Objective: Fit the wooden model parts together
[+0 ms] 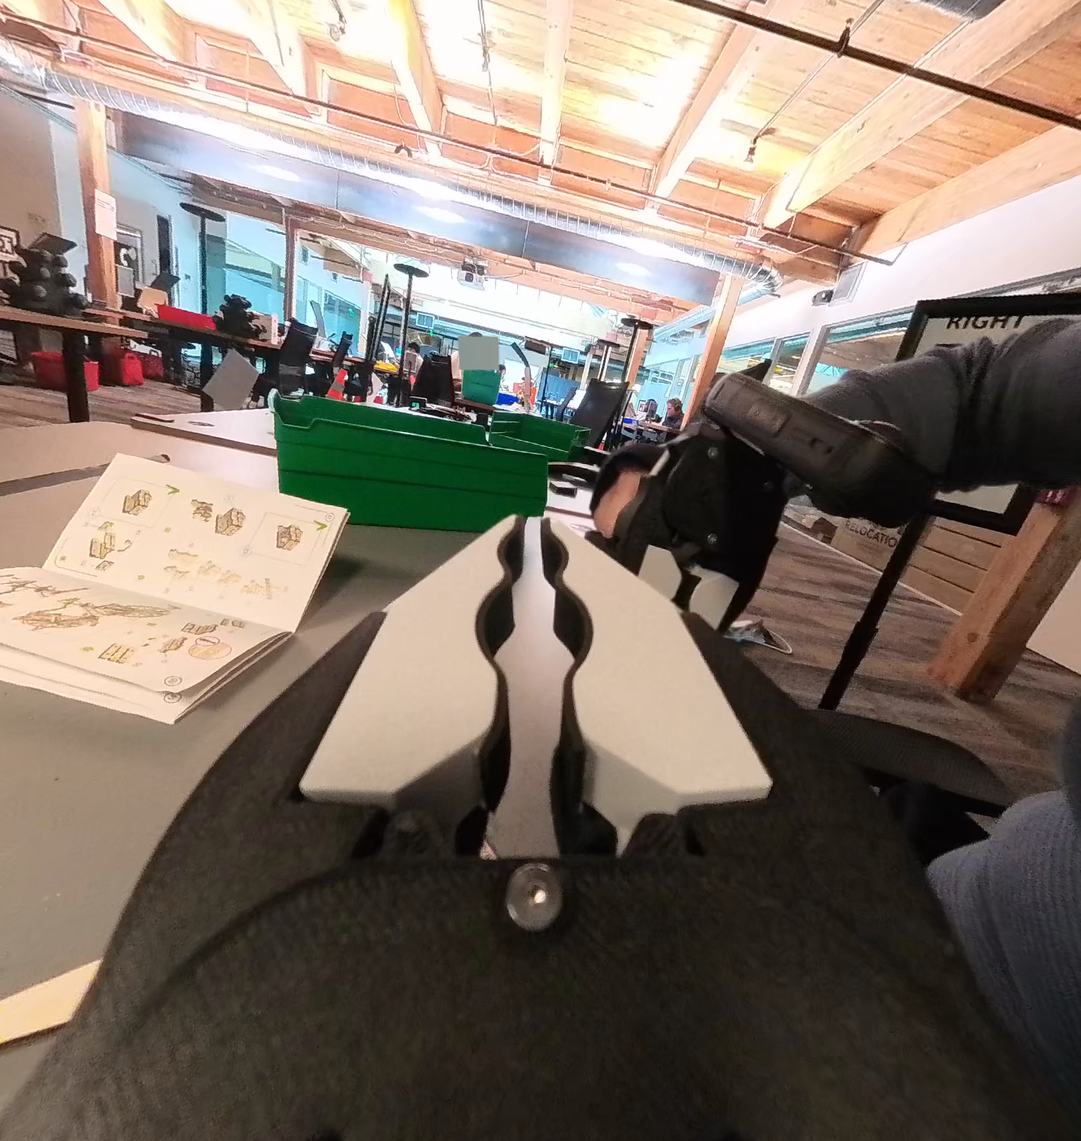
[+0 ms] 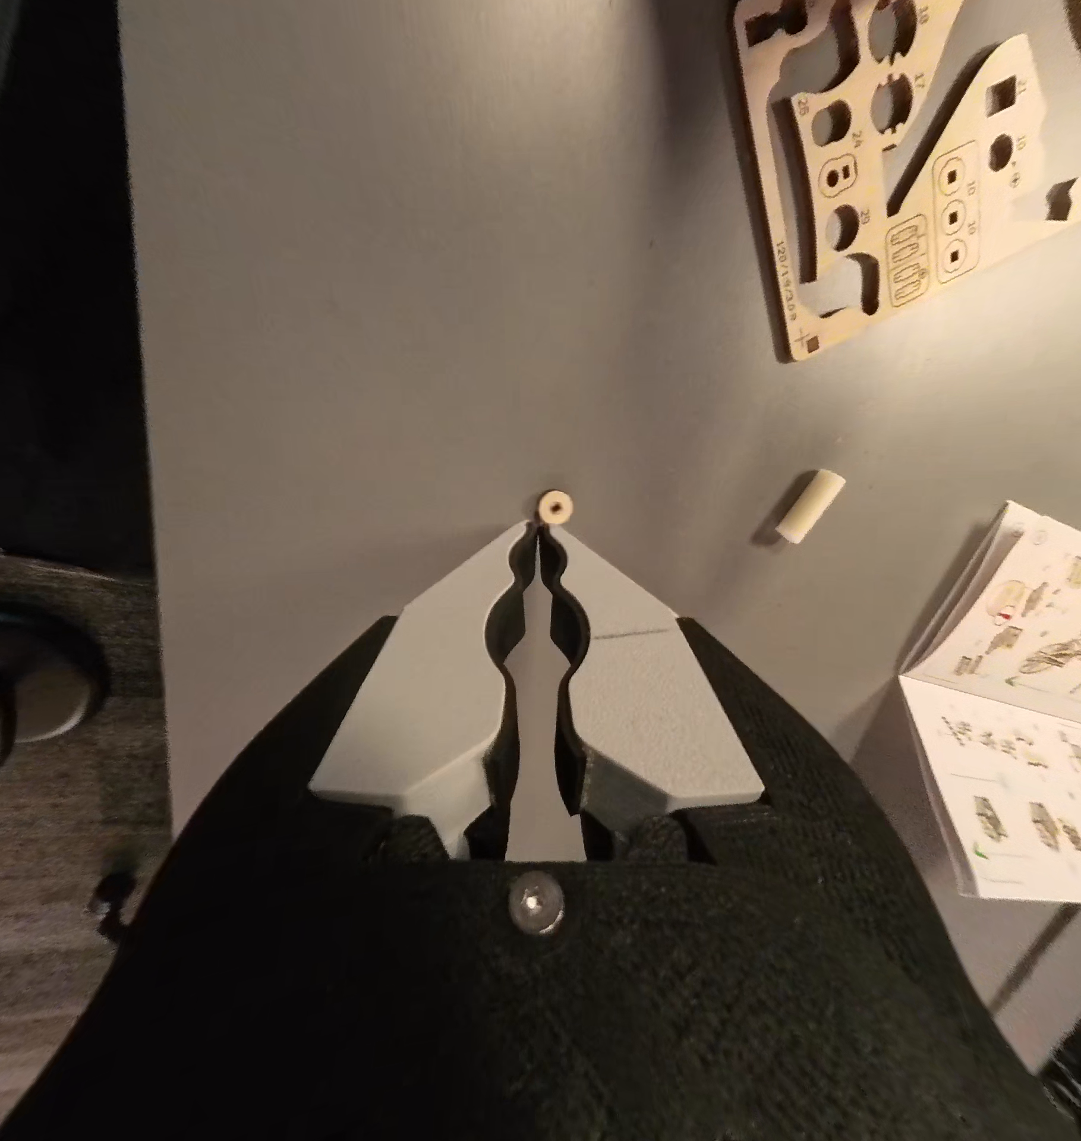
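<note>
My right gripper points down at the grey table with its fingertips closed together. A small wooden ring lies just past the tips, touching or nearly touching them; I cannot tell if it is pinched. A white cylinder lies to the right. A wooden part sheet with several punched-out holes lies at the upper right. My left gripper hovers low over the table, almost shut with a narrow slit and nothing in it. The right gripper's black body shows beyond it, held by a hand in a dark sleeve.
An open instruction booklet lies left of the left gripper and shows in the right wrist view. Stacked green bins stand at the back. A wooden sheet corner lies near left. The table edge runs down the left. Some 15 centimeters of space lies between my two pairs of fingers. The right tips stand about 10 centimeters off the white cylinder.
</note>
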Available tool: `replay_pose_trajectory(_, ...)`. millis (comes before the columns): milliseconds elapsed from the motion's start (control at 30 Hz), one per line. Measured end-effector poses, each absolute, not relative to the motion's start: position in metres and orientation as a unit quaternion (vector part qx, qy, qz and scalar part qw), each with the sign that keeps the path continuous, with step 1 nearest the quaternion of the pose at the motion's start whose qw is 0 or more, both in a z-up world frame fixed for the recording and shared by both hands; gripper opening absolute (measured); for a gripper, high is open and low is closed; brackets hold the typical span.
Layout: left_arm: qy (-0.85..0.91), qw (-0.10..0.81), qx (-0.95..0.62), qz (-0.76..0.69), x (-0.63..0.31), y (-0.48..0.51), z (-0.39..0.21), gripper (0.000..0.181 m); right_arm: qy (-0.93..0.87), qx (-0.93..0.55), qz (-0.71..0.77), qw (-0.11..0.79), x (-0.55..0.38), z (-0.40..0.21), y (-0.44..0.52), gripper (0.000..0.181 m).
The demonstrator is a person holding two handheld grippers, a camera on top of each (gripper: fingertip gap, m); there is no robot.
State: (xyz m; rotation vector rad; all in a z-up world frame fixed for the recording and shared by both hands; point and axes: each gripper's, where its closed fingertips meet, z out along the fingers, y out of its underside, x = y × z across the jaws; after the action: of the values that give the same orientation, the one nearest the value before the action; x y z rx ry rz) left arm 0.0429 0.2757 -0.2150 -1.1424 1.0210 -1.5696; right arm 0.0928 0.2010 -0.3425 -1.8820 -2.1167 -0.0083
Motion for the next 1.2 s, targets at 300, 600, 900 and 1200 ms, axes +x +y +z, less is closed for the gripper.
replay_pose_trajectory(300,0.425,0.459,-0.455,-0.633,0.044,0.272,-0.215,0.002,-0.732,-0.661,-0.024,0.166,0.091,-0.337,0.211,0.000)
replay_pose_trajectory(600,0.430,0.452,-0.455,-0.635,0.045,0.270,-0.217,0.002,-0.751,-0.645,-0.011,0.140,0.090,-0.343,0.209,0.000)
replay_pose_trajectory(900,0.436,0.477,-0.439,-0.624,0.042,0.267,-0.212,0.000,-0.732,-0.669,0.008,0.129,0.090,-0.336,0.203,0.000)
replay_pose_trajectory(1200,0.439,0.489,-0.432,-0.618,0.041,0.266,-0.211,0.000,-0.746,-0.658,0.004,0.104,0.084,-0.339,0.200,0.000)
